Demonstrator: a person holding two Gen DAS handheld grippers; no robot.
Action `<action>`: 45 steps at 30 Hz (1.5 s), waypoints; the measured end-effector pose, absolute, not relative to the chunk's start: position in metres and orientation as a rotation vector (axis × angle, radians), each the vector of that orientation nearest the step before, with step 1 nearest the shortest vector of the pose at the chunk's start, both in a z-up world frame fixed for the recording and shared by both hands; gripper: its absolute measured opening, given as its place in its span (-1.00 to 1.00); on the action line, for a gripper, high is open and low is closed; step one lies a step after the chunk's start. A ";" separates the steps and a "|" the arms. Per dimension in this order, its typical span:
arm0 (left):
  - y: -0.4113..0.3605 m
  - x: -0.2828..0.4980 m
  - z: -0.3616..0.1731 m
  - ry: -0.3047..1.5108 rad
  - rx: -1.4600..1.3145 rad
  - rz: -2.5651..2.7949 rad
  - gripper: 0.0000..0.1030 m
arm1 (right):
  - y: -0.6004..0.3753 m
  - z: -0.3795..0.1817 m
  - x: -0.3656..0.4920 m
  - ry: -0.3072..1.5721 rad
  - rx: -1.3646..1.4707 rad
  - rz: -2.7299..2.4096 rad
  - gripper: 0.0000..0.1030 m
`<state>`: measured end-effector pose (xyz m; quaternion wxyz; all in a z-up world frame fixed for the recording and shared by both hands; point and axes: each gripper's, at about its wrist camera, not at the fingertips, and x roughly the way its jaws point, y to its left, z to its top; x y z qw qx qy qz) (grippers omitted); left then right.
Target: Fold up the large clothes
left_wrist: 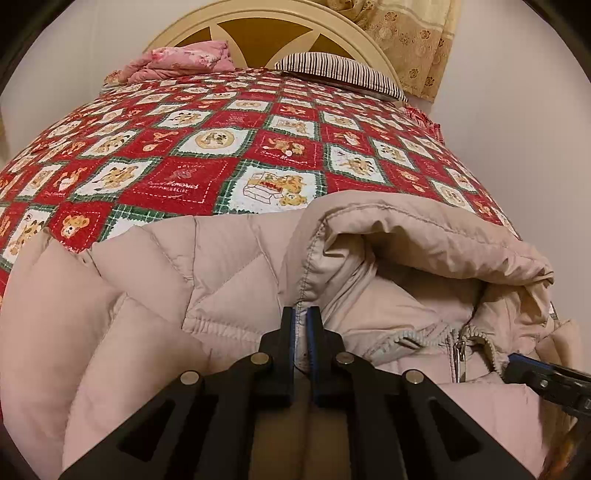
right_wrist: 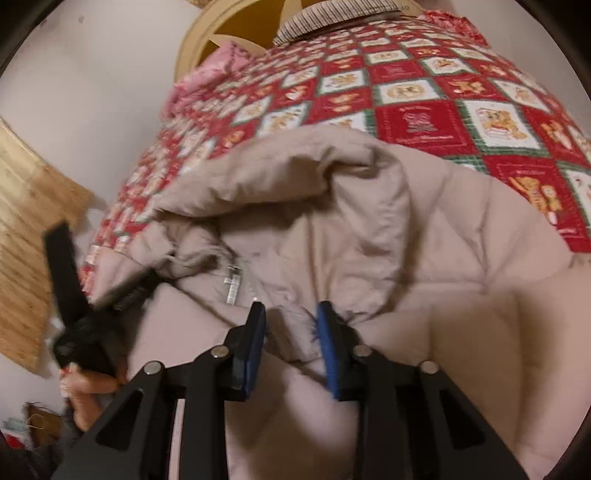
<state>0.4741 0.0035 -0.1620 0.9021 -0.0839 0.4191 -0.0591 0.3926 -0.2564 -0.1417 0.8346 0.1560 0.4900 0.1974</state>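
Observation:
A pale beige quilted puffer jacket (left_wrist: 229, 280) lies at the near end of a bed, with its hood (left_wrist: 406, 236) bunched up and its zipper pull (left_wrist: 459, 354) showing at the collar. My left gripper (left_wrist: 301, 314) is shut on the hood's stitched edge, left of the zipper. In the right wrist view the jacket (right_wrist: 443, 280) fills the foreground. My right gripper (right_wrist: 291, 317) has its blue pads a little apart, pinching a fold of fabric just below the hood, right of the zipper pull (right_wrist: 232, 284). Each gripper shows at the edge of the other's view: right gripper (left_wrist: 532, 373), left gripper (right_wrist: 110, 302).
The bed has a red, white and green patchwork quilt (left_wrist: 207, 147) with teddy bears. At its far end are a pink folded blanket (left_wrist: 184, 61), a striped pillow (left_wrist: 340, 72) and a cream headboard (left_wrist: 266, 22). A curtain (left_wrist: 413, 40) hangs at the right. A hand (right_wrist: 88, 391) holds the left gripper.

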 end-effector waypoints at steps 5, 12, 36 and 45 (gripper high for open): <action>0.008 0.475 -0.163 0.862 -0.211 -0.137 -0.88 | -0.271 -0.151 0.396 1.037 0.429 0.386 -0.57; 0.016 0.471 -0.160 0.830 -0.273 -0.129 -0.88 | -0.289 -0.061 0.363 0.676 0.461 0.164 -0.06; -0.056 0.515 -0.091 0.826 -0.215 -0.342 -0.88 | -0.248 -0.154 0.410 0.821 0.266 0.118 -0.37; -0.030 0.515 -0.173 0.930 -0.367 -0.344 -0.94 | -0.256 -0.155 0.411 0.820 0.322 0.163 -0.37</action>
